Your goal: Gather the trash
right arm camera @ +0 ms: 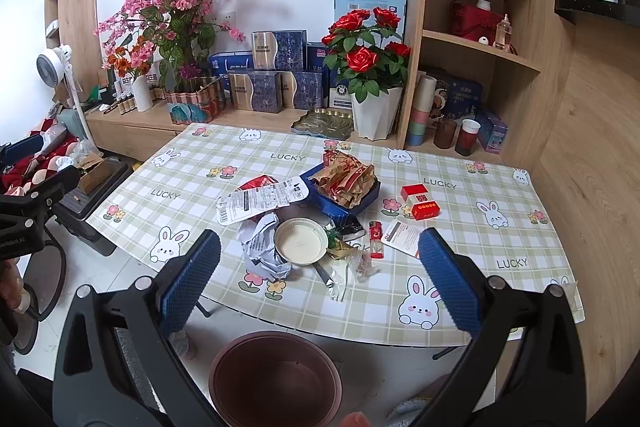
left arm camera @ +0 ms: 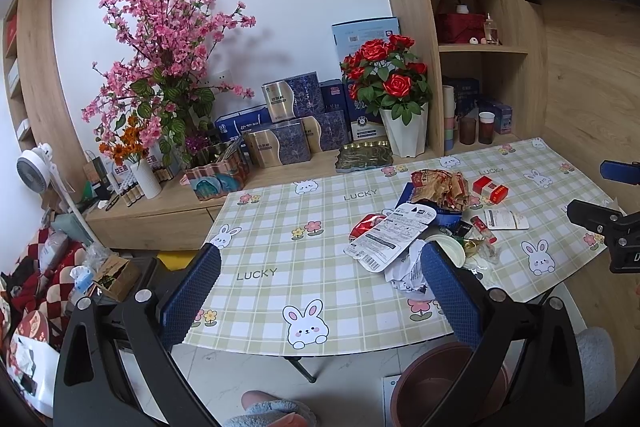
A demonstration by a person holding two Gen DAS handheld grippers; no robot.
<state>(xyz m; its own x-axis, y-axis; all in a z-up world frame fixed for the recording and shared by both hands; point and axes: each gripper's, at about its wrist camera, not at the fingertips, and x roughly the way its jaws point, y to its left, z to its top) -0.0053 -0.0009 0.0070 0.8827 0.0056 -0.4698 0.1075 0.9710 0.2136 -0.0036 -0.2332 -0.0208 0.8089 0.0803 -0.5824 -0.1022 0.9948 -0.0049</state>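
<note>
Both tools hang back from the near edge of the worktop, jaws spread wide and holding nothing, which reads as a starting stance: the right hand-held gripper looks straight down its fingers at the trash heap, and the left hand-held gripper has the same heap ahead and to its right. Below the right one, on the floor just short of the worktop edge, stands a brown bin, open and apparently empty, probably set there so litter can be dropped straight off the edge. Closest ahead of the right fingers lie a crumpled paper touching a round white lid; beyond them a flat printed wrapper and a blue tray of brown wrappers; ahead and right, a red lighter and a red carton. The pieces overlap, so lifting one may drag another. Farther off, the rose pot and boxes stand clear of the reach.
</note>
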